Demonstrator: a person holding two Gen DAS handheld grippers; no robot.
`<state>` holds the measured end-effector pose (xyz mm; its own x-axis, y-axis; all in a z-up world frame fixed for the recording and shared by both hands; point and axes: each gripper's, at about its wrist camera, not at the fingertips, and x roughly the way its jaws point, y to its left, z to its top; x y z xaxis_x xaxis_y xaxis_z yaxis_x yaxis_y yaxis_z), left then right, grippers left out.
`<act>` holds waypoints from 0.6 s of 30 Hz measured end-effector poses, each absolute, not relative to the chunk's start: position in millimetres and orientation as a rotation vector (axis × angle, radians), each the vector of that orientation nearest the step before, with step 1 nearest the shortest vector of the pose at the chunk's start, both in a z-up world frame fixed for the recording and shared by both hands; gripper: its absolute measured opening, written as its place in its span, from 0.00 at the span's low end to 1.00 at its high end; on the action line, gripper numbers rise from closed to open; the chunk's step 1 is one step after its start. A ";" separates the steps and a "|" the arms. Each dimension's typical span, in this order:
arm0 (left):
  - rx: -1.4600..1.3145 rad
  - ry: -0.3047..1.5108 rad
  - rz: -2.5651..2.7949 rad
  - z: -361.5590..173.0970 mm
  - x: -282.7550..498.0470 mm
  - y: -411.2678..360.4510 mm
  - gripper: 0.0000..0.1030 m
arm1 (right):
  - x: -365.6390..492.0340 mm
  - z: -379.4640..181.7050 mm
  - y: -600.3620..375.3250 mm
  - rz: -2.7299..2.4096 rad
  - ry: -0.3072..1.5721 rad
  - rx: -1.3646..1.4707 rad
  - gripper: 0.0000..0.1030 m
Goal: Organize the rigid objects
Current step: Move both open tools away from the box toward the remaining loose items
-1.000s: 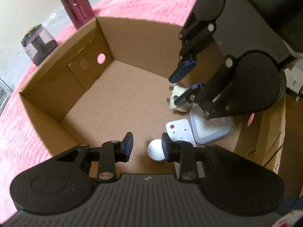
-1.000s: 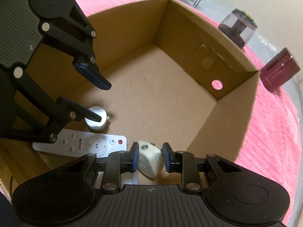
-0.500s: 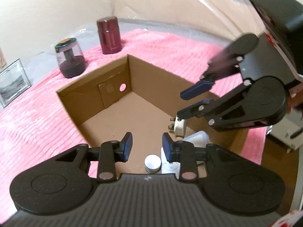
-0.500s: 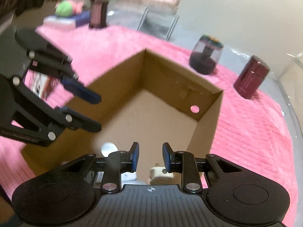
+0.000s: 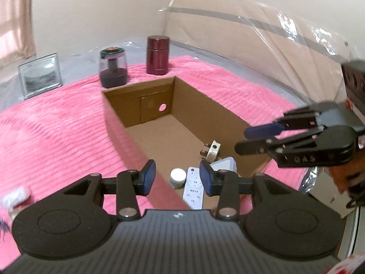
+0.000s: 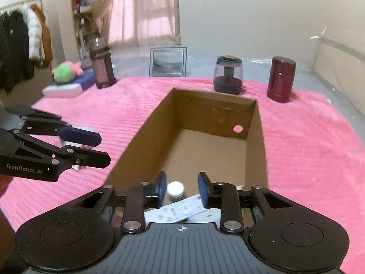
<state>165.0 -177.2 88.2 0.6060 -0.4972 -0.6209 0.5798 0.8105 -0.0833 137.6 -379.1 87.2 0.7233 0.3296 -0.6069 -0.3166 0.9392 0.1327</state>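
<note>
Both my left gripper point(image 5: 177, 178) and right gripper point(image 6: 180, 187) hang spread, empty, above the box point(image 6: 146, 132); I'd next approach the jar point(image 6: 280, 80) behind it squarely (it looks slippery).

Soft, even daylight came through the sheer pink curtained window point(image 6: 146, 11), leaving faint shadows inside the open brown cardboard box point(image 6: 260, 137). Fisheye bending curved the walls and darkened the corners. Glare streaked the clear plastic sheeting point(image 5: 285, 34); the right edge of the left wrist view was motion-blurred.

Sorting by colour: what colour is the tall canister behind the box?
Dark red canister, clearest in the right wrist view.
</note>
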 end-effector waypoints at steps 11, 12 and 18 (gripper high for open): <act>-0.003 0.670 -0.523 78.9 113.7 -122.3 0.48 | 68.5 80.2 -364.1 0.329 0.592 0.284 0.65; -0.016 0.670 -0.516 77.0 109.5 -117.5 0.48 | 64.0 79.3 -360.5 0.329 0.590 0.284 0.65; -0.040 0.675 -0.426 65.1 84.5 -86.7 0.48 | 44.4 73.8 -329.9 0.344 0.581 0.274 0.68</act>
<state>84.5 -86.7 65.1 0.6981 -0.3949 -0.5973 0.3693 0.9132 -0.1722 44.4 -329.9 73.8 0.7823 0.3900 -0.4858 -0.2381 0.9077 0.3454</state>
